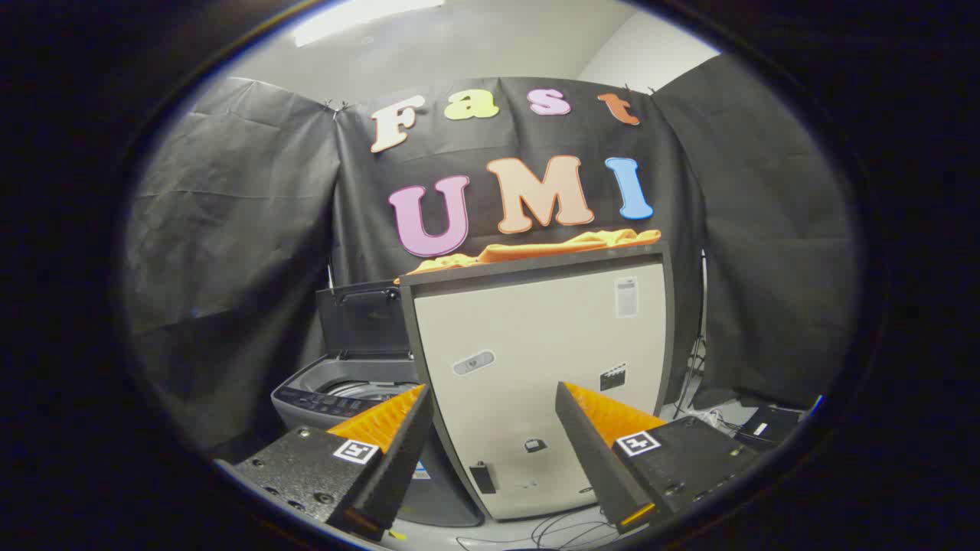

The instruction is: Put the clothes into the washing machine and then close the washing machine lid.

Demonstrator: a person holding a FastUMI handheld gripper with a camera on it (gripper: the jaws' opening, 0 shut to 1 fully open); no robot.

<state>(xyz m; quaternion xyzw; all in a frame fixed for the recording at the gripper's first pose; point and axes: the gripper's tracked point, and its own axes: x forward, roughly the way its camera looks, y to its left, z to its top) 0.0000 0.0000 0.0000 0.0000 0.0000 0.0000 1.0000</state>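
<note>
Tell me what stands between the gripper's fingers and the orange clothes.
In the gripper view, the open gripper holds nothing; the beige cabinet fills the stretch ahead, with the orange clothes lying on its top. The washing machine stands beside it, lid up.

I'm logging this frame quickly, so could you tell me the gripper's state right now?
Gripper: open, holding nothing, its fingers spread ahead of the beige cabinet.

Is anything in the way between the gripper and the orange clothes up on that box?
Nothing visible blocks them. The hand-held gripper is open and low, facing the beige cabinet. The orange clothes lie on its top, higher up. The washing machine stands beside it, lid raised.
</note>
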